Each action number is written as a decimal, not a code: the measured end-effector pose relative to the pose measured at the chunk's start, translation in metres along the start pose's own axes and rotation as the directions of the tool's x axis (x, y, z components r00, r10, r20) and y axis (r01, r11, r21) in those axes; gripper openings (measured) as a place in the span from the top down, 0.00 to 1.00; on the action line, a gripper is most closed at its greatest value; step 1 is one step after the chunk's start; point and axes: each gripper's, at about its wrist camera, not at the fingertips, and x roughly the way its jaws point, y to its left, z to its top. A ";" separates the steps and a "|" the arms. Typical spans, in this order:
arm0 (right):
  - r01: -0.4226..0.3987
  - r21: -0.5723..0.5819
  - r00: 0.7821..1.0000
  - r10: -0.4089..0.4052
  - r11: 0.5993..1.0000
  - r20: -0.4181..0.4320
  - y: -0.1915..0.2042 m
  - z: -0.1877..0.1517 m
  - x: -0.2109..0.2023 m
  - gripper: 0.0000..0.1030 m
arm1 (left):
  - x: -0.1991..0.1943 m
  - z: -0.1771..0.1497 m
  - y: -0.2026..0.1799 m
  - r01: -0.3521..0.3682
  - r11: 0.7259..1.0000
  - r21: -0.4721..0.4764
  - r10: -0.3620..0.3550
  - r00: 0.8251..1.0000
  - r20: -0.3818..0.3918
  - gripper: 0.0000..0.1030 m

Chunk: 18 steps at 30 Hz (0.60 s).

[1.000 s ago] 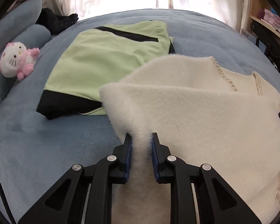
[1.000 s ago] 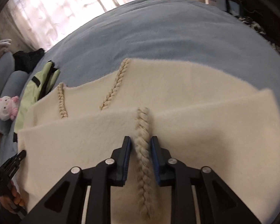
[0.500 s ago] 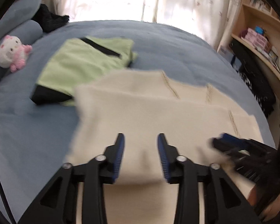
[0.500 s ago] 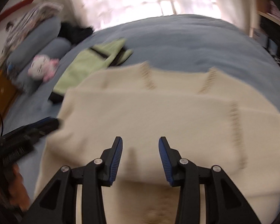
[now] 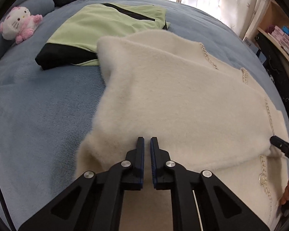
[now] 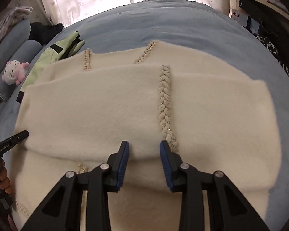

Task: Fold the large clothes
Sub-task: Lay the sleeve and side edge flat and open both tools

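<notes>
Left wrist: left tool (image 5: 146,140) nearly together, grip on cream garment (image 5: 183,100) unclear; right tool (image 6: 144,144) apart.

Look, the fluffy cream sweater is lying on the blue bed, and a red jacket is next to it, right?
Almost. The fluffy cream sweater does lie on the blue bed, but the jacket beside it is light green with black trim, not red. The left wrist view shows it clearly.
</notes>
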 end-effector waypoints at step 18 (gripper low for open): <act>-0.047 0.012 0.998 0.047 0.999 0.044 0.059 0.089 0.049 0.66 | 0.050 0.091 -0.020 -0.118 0.993 -0.015 0.119 0.988 0.095 0.61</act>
